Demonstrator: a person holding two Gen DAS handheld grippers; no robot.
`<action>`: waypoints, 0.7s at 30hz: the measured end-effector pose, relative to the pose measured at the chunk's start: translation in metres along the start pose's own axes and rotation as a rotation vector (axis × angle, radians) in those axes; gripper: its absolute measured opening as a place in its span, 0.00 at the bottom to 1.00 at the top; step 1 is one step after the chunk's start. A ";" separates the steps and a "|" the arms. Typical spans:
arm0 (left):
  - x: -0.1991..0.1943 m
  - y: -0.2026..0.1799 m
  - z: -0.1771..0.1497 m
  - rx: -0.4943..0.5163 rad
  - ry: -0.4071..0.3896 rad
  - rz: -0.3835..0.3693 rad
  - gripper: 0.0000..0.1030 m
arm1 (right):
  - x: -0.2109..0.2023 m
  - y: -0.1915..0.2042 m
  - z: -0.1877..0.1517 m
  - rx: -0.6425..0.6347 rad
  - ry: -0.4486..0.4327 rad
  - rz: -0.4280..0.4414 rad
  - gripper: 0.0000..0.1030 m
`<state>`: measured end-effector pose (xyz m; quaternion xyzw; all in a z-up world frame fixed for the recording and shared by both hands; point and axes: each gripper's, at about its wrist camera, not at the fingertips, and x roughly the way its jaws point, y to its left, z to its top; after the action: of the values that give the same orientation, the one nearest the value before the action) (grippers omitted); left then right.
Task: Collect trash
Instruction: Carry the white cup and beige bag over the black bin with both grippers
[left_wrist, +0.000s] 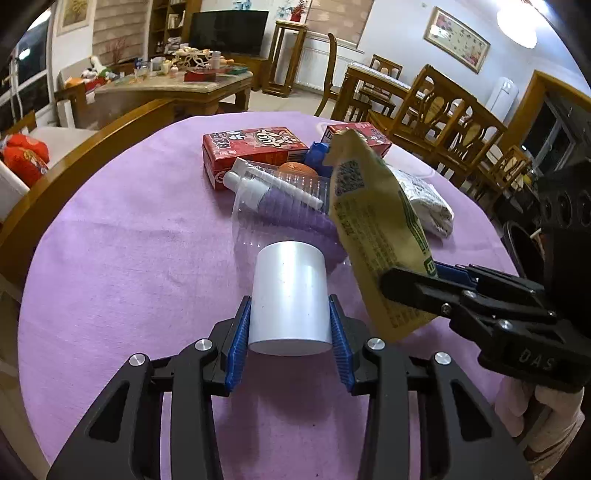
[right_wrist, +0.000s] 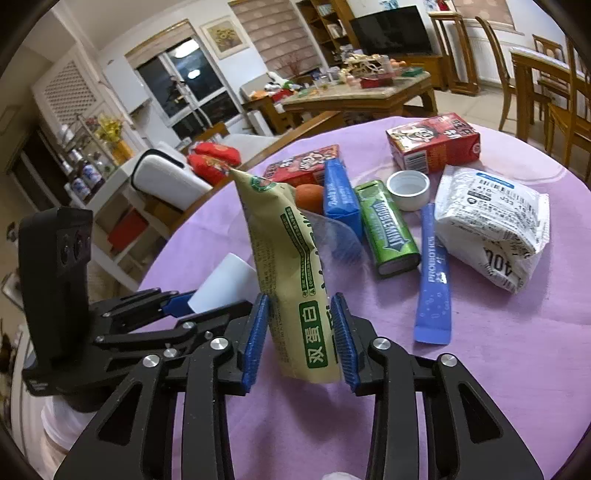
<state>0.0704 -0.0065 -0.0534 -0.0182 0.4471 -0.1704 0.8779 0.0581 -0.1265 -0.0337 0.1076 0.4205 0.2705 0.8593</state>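
Note:
My left gripper (left_wrist: 290, 332) is shut on a white cup (left_wrist: 290, 295), held sideways just above the purple tablecloth (left_wrist: 129, 258). My right gripper (right_wrist: 300, 332) is shut on a tan snack pouch (right_wrist: 291, 258) with green print, held upright; the pouch also shows in the left wrist view (left_wrist: 373, 221), with the right gripper (left_wrist: 413, 284) at its lower edge. Behind lie a clear plastic cup (left_wrist: 280, 206), two red cartons (left_wrist: 255, 151) (right_wrist: 434, 144), an orange fruit (right_wrist: 310, 195), a blue box (right_wrist: 341, 199), a green gum pack (right_wrist: 388, 232), a white cap (right_wrist: 408, 188), a blue sachet (right_wrist: 434, 280) and a white crumpled bag (right_wrist: 491, 229).
The round table has a wooden chair back (left_wrist: 85, 158) at its left edge. Wooden dining chairs (left_wrist: 443, 122) stand to the right. A cluttered coffee table (left_wrist: 177, 85) and a TV (left_wrist: 229, 31) are farther back.

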 end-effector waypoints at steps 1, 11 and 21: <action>0.000 -0.001 0.001 0.002 0.000 0.003 0.38 | 0.000 0.002 -0.003 -0.001 -0.002 0.006 0.21; -0.012 0.000 0.001 -0.029 -0.058 -0.025 0.38 | -0.037 0.007 -0.014 0.001 -0.086 0.021 0.08; -0.032 -0.030 -0.006 0.008 -0.156 -0.095 0.38 | -0.109 -0.016 -0.041 0.055 -0.237 -0.013 0.08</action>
<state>0.0401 -0.0238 -0.0269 -0.0489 0.3752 -0.2117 0.9011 -0.0223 -0.2021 0.0068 0.1598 0.3238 0.2388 0.9014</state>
